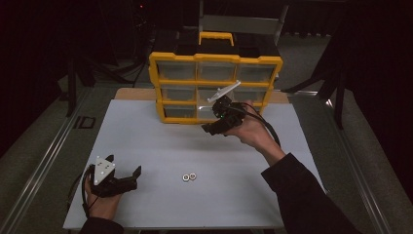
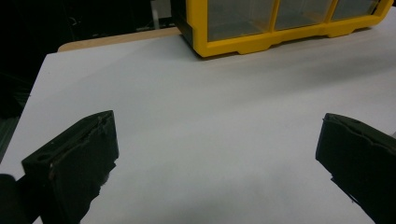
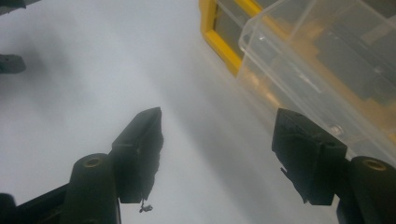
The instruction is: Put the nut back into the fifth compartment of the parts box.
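Observation:
A yellow organizer (image 1: 155, 78) with clear drawers stands at the back of the white tabletop (image 1: 146, 141). One clear drawer (image 3: 299, 51) is pulled out of the yellow frame (image 3: 219, 44). My right gripper (image 1: 208, 128) hovers just in front of the organizer's bottom row, and its jaws (image 3: 217, 114) are open with nothing between them. Two small metal nuts (image 1: 189, 176) lie side by side on the tabletop, nearer the front. At the front left my left gripper (image 1: 125, 165) rests low over the table. It is open and empty (image 2: 217, 121), facing the organizer (image 2: 261, 44).
A yellow carry handle (image 1: 215, 38) tops the organizer. Dark stands and rails surround the table. The wooden edge (image 1: 134, 93) shows behind the white sheet. The person's dark right sleeve (image 1: 302, 195) reaches in from the bottom right.

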Demonstrator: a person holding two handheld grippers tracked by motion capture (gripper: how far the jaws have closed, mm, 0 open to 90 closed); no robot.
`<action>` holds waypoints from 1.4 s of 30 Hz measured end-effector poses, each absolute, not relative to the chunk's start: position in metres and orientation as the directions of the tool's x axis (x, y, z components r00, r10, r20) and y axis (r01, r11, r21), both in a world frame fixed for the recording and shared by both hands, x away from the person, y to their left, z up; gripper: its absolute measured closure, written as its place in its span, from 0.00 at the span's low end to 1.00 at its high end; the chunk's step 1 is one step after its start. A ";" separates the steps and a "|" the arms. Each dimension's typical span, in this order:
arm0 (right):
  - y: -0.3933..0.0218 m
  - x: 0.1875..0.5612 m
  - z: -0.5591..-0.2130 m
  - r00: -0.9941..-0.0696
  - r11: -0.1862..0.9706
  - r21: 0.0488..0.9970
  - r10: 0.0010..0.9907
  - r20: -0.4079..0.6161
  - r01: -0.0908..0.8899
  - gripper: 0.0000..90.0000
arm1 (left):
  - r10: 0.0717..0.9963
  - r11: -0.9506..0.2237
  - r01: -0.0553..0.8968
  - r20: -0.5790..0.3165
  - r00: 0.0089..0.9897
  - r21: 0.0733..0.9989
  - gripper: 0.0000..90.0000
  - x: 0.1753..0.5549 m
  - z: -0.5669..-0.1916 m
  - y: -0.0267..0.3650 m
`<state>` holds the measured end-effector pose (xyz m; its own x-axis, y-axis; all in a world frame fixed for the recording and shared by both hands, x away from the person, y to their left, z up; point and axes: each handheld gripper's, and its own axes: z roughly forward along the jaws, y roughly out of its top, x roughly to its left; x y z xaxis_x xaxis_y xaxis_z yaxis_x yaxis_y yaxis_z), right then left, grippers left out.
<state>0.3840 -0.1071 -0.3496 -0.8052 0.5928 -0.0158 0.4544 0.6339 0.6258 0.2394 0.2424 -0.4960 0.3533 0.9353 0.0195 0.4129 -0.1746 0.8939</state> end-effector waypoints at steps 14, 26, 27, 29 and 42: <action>-0.100 0.374 -0.371 -0.827 0.659 0.610 0.562 -0.009 0.441 0.36 | 0.935 -0.176 0.413 0.020 0.354 0.893 0.00 0.239 -0.496 0.242; -0.097 0.369 -0.386 -0.836 0.665 0.602 0.548 0.008 0.442 0.36 | 0.935 -0.175 0.411 0.021 0.354 0.894 0.00 0.239 -0.496 0.242; -0.096 0.369 -0.387 -0.838 0.665 0.603 0.546 0.009 0.441 0.36 | 0.935 -0.176 0.412 0.021 0.355 0.894 0.00 0.239 -0.496 0.242; -0.095 0.368 -0.389 -0.841 0.666 0.605 0.541 0.012 0.437 0.36 | 0.935 -0.175 0.411 0.021 0.354 0.895 0.00 0.239 -0.496 0.242; -0.086 0.357 -0.402 -0.861 0.681 0.602 0.509 0.020 0.416 0.36 | 0.935 -0.175 0.411 0.020 0.354 0.894 0.00 0.239 -0.496 0.242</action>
<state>0.3568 -0.0855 -0.4021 -0.8608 0.5085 0.0200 0.4163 0.6811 0.6023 0.2393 0.2424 -0.4959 0.3540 0.9350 0.0204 0.4115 -0.1754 0.8944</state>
